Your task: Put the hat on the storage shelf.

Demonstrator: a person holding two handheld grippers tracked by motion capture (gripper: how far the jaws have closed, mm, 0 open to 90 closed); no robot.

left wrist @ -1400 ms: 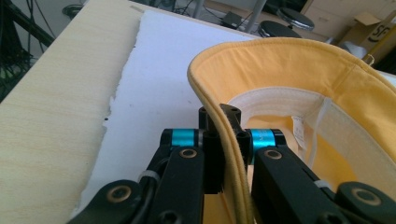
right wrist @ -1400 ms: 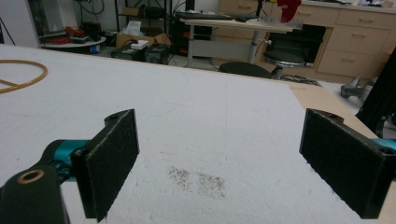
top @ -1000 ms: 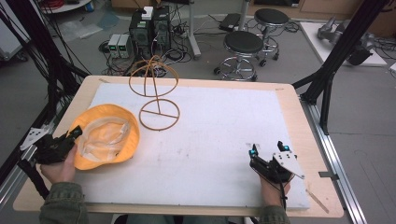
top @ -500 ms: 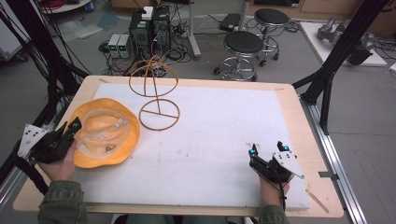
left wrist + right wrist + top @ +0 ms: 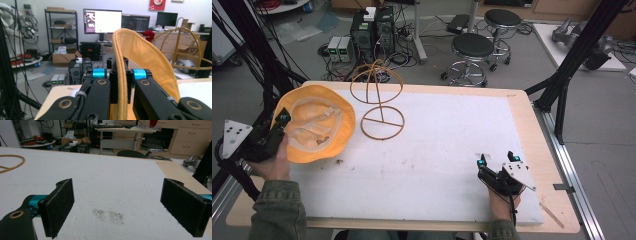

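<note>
An orange bucket hat (image 5: 314,125) hangs upturned above the table's left side, its pale lining facing up. My left gripper (image 5: 279,125) is shut on the hat's brim at its left edge. In the left gripper view the brim (image 5: 122,82) stands edge-on between the two jaws. A wire hat stand (image 5: 379,100) with a round base ring stands just right of the hat, near the table's back. My right gripper (image 5: 497,160) rests low at the front right of the white mat (image 5: 452,140), open, with nothing between its pads (image 5: 60,205).
The mat lies on a wooden table (image 5: 537,130) with a bare strip along its right side. Black frame posts (image 5: 572,65) stand at both sides. Stools (image 5: 472,50) and computer boxes (image 5: 369,30) are on the floor behind the table.
My left gripper has lifted the hat up and toward the back, tilting it, bringing it closer to the stand. The right gripper has not moved.
</note>
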